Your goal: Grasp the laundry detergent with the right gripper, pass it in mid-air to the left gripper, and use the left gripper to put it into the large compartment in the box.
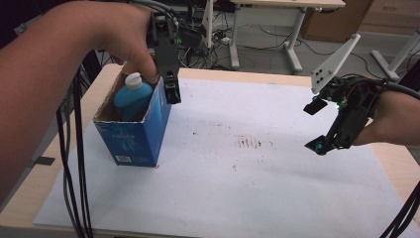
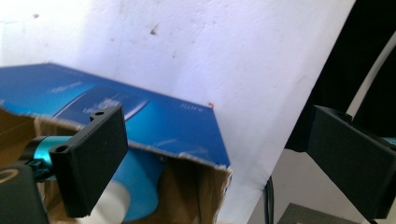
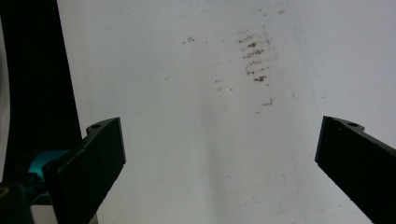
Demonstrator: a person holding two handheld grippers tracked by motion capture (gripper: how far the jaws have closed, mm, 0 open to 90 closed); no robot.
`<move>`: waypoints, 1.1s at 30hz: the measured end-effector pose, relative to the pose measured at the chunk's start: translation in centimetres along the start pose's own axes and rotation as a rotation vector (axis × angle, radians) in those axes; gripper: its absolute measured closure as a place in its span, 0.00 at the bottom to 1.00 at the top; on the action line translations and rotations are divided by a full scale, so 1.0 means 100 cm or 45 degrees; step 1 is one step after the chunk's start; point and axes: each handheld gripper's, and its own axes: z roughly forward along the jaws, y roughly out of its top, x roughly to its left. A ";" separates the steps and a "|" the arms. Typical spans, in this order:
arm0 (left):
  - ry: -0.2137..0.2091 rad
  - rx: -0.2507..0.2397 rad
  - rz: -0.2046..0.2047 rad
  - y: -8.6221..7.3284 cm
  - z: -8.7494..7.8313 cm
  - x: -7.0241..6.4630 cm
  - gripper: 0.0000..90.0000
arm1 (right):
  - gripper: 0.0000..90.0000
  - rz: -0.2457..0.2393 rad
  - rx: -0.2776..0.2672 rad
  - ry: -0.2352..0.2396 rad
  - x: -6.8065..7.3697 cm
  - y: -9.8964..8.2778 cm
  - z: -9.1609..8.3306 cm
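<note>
Left gripper [image 1: 172, 88] poised at the box [image 1: 132, 133] rim, jaws apart, nothing between them. Bottle [image 1: 131, 96] standing inside the box. Right gripper [image 1: 317, 126] held above the paper [image 1: 237, 173], jaws wide apart.

My high view looked down over the white sheet [image 1: 257, 163]. Both gripper views sat close above it, sharing its stains [image 3: 254, 58].

The open-topped box [image 1: 132, 133] is the one obstacle on the surface [image 1: 277, 188]; a bottle [image 1: 131, 96] fills its inside. Right of the box the white sheet [image 1: 247, 198] lies bare. The left tongs [image 1: 171, 85] hang open above the box's right wall.
</note>
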 end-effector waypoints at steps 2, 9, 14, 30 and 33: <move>-0.003 0.003 0.012 0.003 0.004 -0.001 0.05 | 0.01 0.010 0.026 -0.001 0.001 0.000 0.001; -0.011 0.002 0.096 0.015 0.015 -0.006 0.02 | 0.01 -0.005 0.073 -0.011 -0.002 0.001 0.005; -0.027 -0.008 0.147 0.022 0.018 -0.009 0.02 | 0.01 0.002 0.115 -0.009 -0.002 0.002 0.005; -0.041 0.010 0.223 0.036 0.026 -0.015 0.02 | 0.01 -0.014 0.149 -0.003 -0.003 0.003 0.008; -0.047 0.011 0.230 0.037 0.026 -0.015 0.02 | 0.01 -0.014 0.156 0.000 -0.002 0.003 0.009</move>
